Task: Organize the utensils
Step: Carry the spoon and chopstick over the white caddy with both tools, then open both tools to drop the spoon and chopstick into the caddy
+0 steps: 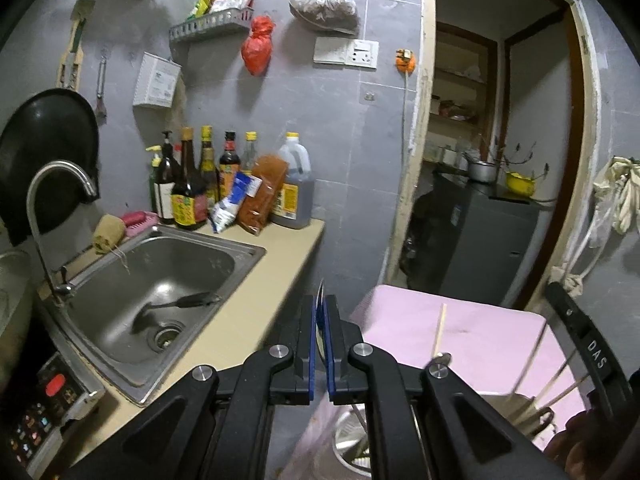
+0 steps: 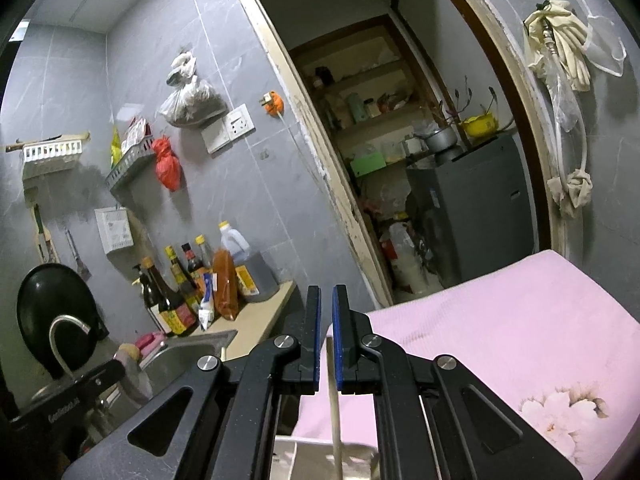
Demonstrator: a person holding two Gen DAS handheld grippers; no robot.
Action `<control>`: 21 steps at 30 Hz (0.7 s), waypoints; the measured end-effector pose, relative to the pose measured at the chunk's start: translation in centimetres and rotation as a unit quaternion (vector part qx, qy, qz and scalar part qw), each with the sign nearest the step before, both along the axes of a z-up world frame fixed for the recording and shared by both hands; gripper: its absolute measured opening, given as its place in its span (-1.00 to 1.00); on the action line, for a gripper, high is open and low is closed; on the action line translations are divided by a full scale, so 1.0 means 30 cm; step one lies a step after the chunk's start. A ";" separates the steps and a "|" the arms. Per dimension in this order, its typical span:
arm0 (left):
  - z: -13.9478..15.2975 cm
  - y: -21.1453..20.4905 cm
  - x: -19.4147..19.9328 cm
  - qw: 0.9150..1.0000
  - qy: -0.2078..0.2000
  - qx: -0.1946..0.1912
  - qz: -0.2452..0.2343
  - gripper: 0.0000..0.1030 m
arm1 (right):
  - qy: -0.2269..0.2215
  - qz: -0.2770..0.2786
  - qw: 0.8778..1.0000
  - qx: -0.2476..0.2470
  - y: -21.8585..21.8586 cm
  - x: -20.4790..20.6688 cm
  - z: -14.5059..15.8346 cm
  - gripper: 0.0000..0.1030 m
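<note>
Left wrist view, far left: black pan lid (image 1: 48, 152) leans on the grey tile wall, curved tap (image 1: 60, 184) in front of it. An induction cooker panel (image 1: 44, 404) w/ red button sits at lower left. Steel sink (image 1: 160, 280) is set in the tan bench (image 1: 256, 312); a dark spatula (image 1: 180, 304) lies in the basin near the drain. A scrub pad (image 1: 109, 233) rests on the sink's back rim. Behind the sink, a row of sauce bottles (image 1: 192, 184), packets and a big oil jug (image 1: 294, 184) crowd the back of the bench. Above them hang wall racks, a red bag (image 1: 258, 46) and a grey-white bag.

Centre: left hand-held gripper (image 1: 320, 320) has its jaws clamped on a thin metal blade (image 1: 319, 300), edge-on, tip poking just past the pads; prob. a knife, can't tell for sure. Below it, a round steel container (image 1: 348, 440) partly hidden by the gripper body.

Right: pink cloth (image 1: 460, 332) covers a surface beside the bench. The other gripper's black body comes in at the right edge, w/ chopsticks (image 1: 438, 332) sticking up near it. Doorway beyond shows a grey fridge.

Right wrist view: right hand-held gripper (image 2: 327, 308) has its jaws nearly together on a pale chopstick (image 2: 334, 400), which runs down between the pads to the frame bottom. Pink cloth (image 2: 500, 320) fills lower right; the bench w/ the bottles (image 2: 172, 292) is at lower left.
</note>
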State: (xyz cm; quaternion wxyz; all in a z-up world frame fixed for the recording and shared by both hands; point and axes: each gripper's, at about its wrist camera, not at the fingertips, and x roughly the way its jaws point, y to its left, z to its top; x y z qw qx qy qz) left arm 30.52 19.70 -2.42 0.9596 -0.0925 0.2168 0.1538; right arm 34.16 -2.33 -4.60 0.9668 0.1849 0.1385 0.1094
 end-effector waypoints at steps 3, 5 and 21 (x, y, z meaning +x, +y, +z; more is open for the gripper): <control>-0.003 -0.005 0.000 1.000 0.005 -0.013 -0.022 -0.88 | 0.008 0.008 1.000 -0.008 -0.008 -0.015 0.004 -0.84; -0.008 -0.011 0.003 0.999 0.010 -0.028 -0.043 -0.87 | 0.008 0.010 1.000 -0.011 -0.017 -0.032 0.012 -0.58; -0.028 -0.084 -0.001 0.986 0.045 -0.084 -0.139 -0.43 | 0.026 -0.011 0.998 -0.064 -0.112 -0.152 0.113 -0.04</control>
